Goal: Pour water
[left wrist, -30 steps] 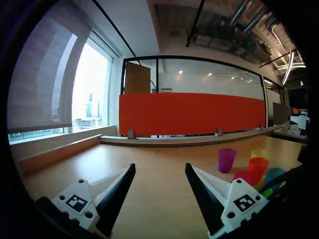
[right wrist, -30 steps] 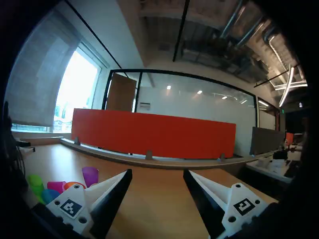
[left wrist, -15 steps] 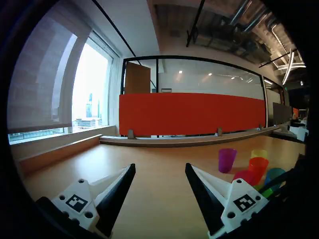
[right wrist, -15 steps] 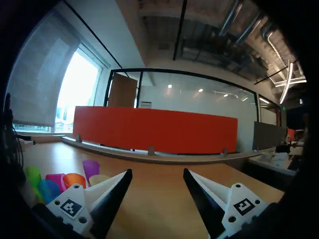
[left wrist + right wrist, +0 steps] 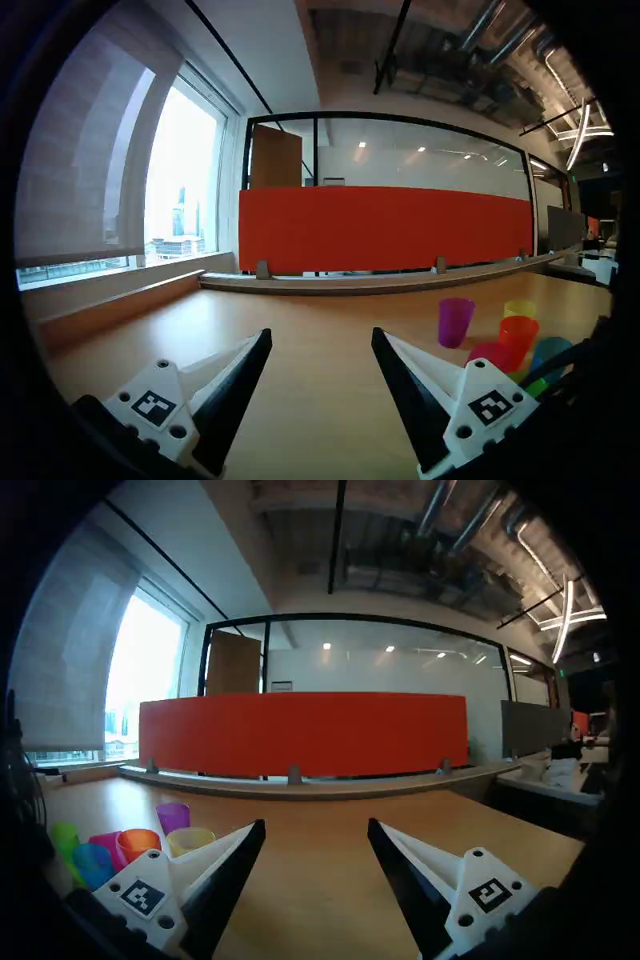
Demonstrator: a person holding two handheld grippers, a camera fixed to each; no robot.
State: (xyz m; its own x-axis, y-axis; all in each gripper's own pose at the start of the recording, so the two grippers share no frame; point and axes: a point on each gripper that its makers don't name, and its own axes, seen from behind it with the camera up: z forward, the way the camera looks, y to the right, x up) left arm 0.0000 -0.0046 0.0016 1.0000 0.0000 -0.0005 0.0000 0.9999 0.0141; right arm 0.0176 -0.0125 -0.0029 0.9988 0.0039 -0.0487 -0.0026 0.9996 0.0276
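Note:
Several coloured plastic cups stand close together on the wooden desk. In the left gripper view they are at the right: a purple cup (image 5: 455, 321), a yellow cup (image 5: 519, 308), an orange cup (image 5: 518, 334), a pink cup (image 5: 490, 354) and a blue cup (image 5: 550, 352). My left gripper (image 5: 320, 342) is open and empty, left of them. In the right gripper view the purple cup (image 5: 173, 817), yellow cup (image 5: 189, 841), orange cup (image 5: 137, 844), pink cup (image 5: 104, 844), blue cup (image 5: 92, 862) and a green cup (image 5: 64, 838) sit at the lower left. My right gripper (image 5: 314, 830) is open and empty.
The wooden desk (image 5: 320, 320) runs back to a low rail and a red divider panel (image 5: 384, 228). A big window (image 5: 180, 192) lies to the left. Other desks with objects (image 5: 560, 772) stand at the far right, beyond the desk edge.
The right gripper view has swung left and tilted level, so the cups show more fully and the yellow cup has come out beside the left finger. The left gripper has stayed still.

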